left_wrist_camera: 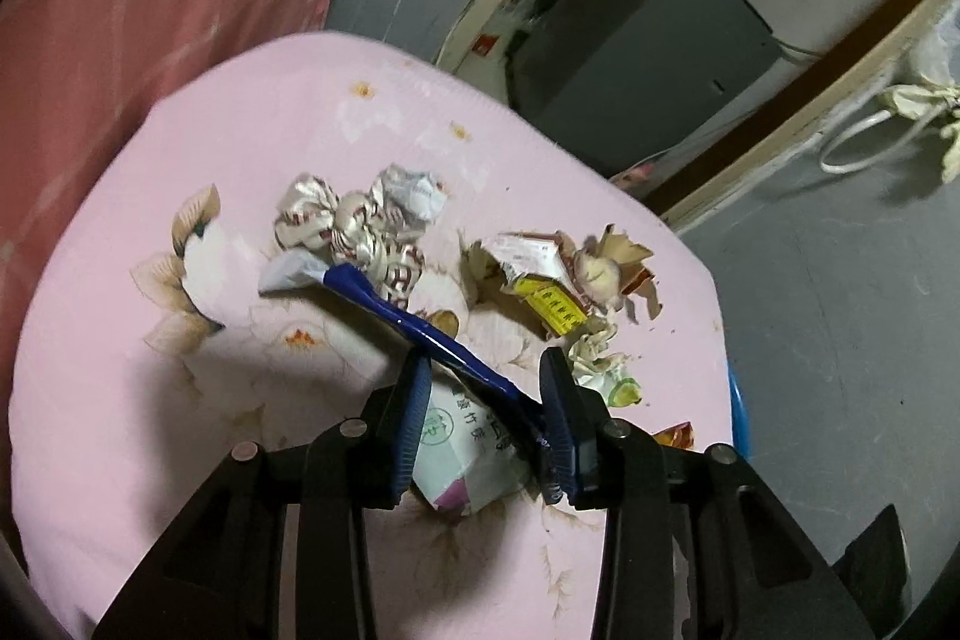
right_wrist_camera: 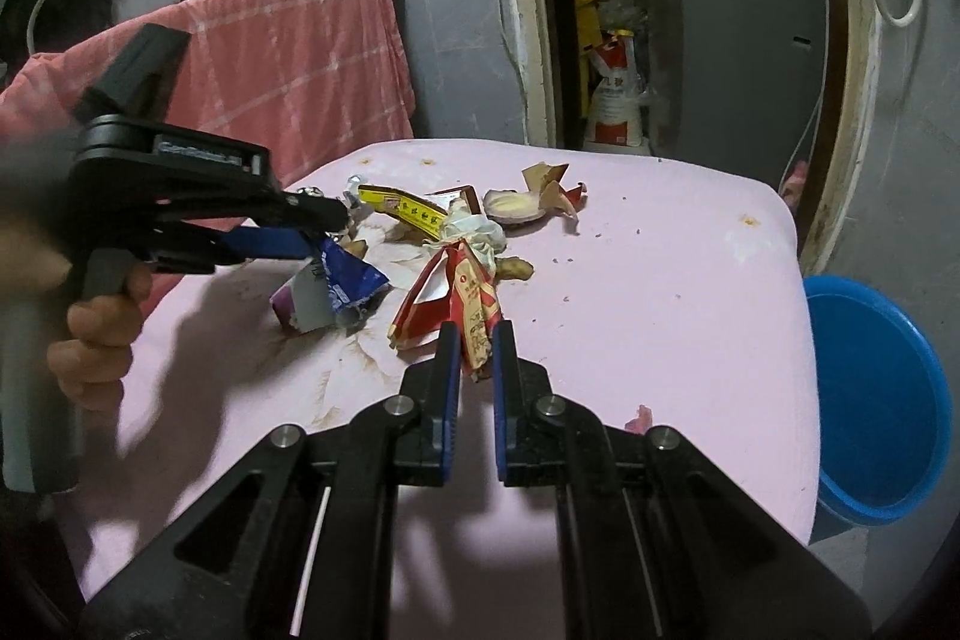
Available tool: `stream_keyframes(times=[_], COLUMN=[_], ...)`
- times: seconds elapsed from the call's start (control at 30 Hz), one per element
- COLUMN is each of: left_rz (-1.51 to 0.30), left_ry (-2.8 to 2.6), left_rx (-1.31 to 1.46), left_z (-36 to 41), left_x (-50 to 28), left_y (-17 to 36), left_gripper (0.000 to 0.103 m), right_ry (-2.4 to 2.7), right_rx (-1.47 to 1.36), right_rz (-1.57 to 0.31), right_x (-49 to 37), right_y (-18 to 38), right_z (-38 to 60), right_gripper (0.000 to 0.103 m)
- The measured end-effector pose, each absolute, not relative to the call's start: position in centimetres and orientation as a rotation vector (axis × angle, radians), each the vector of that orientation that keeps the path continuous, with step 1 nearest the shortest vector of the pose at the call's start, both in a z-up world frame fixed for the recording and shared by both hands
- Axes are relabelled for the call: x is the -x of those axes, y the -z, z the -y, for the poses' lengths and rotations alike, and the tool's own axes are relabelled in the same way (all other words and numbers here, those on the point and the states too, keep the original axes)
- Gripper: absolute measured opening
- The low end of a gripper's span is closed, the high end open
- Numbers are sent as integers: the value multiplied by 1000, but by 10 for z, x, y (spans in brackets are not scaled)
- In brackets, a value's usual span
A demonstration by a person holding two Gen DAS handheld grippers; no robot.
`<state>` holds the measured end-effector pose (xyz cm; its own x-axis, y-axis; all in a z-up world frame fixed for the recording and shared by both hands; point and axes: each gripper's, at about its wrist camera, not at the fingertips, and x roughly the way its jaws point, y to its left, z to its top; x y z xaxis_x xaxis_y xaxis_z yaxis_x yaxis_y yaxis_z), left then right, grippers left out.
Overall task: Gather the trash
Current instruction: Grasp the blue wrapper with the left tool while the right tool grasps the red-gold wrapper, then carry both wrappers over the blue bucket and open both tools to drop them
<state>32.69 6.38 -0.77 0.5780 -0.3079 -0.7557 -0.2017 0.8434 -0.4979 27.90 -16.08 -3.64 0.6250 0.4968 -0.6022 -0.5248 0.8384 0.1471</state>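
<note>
The right gripper [right_wrist_camera: 477,340] is clamped on the lower end of a red-and-white wrapper [right_wrist_camera: 465,298], its blue-padded jaws pinched close together with the wrapper's tail caught between them. The left gripper [left_wrist_camera: 486,370] stands with its jaws parted; a twisted blue wrapper [left_wrist_camera: 420,322] crosses the gap at a slant and touches the right-hand pad, while the left-hand pad stands clear of it, so nothing is squeezed. A white packet with green print [left_wrist_camera: 462,454] lies on the cloth under those jaws. A person's hand [right_wrist_camera: 99,334] grips the handle of the left gripper. All of this rests on a pink flowered tablecloth [right_wrist_camera: 660,310]. Toward the far side of the cloth sits a crumpled red-striped wrapper [left_wrist_camera: 354,232], beside it a torn yellow-and-red packet [left_wrist_camera: 549,301] among scraps of peel and paper. A blue plastic basin [right_wrist_camera: 882,394] stands on the floor just off the cloth's right edge in the right wrist view. Beyond the cloth's far edge a grey appliance [right_wrist_camera: 732,40] stands in a doorway.
</note>
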Motion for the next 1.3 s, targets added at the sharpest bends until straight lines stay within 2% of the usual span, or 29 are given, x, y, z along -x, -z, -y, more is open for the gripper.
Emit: stream_keyframes(times=[0.07, 0.3, 0.47, 0.7, 1.03, 1.3], left_rz=[-980, -959, -847, -651, -359, -244], left_ry=[57, 72, 107, 170, 279, 392], left_rx=[591, 595, 537, 419, 206, 128], left_z=[-64, -63, -53, -28, 45, 110], left_x=[-326, -310, -288, -254, -221, -230], left_y=[10, 6, -15, -47, -101, -118], left_gripper=[23, 13, 3, 3, 3, 3], right_ry=[-588, -584, -577, -557, -433, -277], right_rx=[44, 32, 21, -2, -54, -52], right_rz=[-673, -653, -617, -503, -218, -58], right_x=[-278, -274, -266, -249, -214, -194], right_y=[36, 34, 27, 4, -56, -85], right_z=[161, 163, 167, 181, 232, 291], right_gripper=[10, 10, 10, 10, 10, 10])
